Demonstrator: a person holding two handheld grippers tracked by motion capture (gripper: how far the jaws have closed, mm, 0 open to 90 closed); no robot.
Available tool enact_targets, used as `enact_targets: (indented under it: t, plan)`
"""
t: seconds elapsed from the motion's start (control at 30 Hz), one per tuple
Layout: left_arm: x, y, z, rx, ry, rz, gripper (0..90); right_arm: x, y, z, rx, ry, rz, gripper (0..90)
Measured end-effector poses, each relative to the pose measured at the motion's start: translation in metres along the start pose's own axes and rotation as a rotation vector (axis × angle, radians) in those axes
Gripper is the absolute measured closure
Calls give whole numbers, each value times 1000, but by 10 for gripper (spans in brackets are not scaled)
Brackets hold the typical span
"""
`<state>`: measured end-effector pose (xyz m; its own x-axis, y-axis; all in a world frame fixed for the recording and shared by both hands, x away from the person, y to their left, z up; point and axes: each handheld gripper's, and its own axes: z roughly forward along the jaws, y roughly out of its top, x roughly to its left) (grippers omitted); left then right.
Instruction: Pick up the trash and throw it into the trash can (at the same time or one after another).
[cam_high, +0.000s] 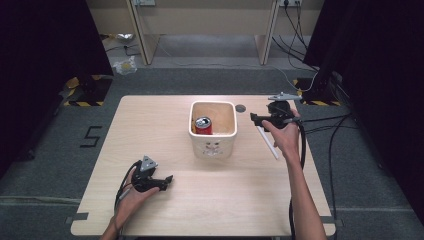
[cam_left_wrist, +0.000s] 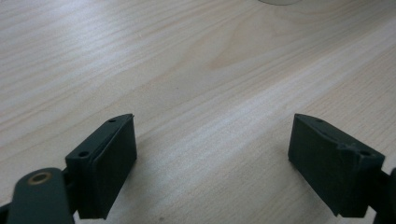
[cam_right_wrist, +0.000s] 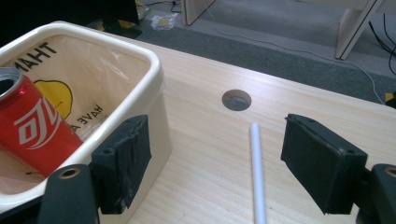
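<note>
Over on the left of the pale wooden counter (cam_high: 165, 200), the left gripper (cam_high: 167, 181) lies low in the person's left hand (cam_high: 132, 197), its jaws spread wide with nothing but bare wood grain between them. It looks idle and plays no part in the work for now.

Moving to the middle, a cream square plastic tub (cam_high: 213, 145) stands on the counter with a red drink can (cam_high: 203, 125) leaning inside it against the left wall.

To the right of the tub, a thin white plastic straw (cam_high: 267, 142) lies flat on the wood, just apart from the tub's wall, with a small round hole in the counter (cam_high: 240, 108) beyond its far end. The right gripper (cam_high: 255, 118) hovers above it in the person's right hand (cam_high: 286, 135); in the right gripper view its jaws stand wide and empty, the straw (cam_right_wrist: 256, 172) running up between them.

I judge the step in hand to be the approach to pick up the straw. The next move calls for lowering the jaws astride it and closing on a very thin, flat-lying thing. The tub's wall (cam_right_wrist: 156, 112), close by one jaw, is what could get in the way.
</note>
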<state>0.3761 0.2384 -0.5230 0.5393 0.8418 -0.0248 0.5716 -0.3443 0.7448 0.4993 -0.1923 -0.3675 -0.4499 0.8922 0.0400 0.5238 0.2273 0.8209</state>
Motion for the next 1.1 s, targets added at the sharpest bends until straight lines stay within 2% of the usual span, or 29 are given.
enact_targets:
  t: [0.2, 0.3, 0.43, 1.1]
  plan:
    - [0, 0, 0, 1, 0, 2, 146, -8, -8, 6, 12, -2, 21, 241]
    - [0, 0, 0, 2, -1, 2, 146, -12, -12, 9, 20, -26, 14, 243]
    - [0, 0, 0, 0, 0, 0, 146, -15, -17, 13, 32, -28, 14, 249]
    - [0, 0, 0, 2, 0, 2, 145, -22, -31, 34, 74, -37, 36, 271]
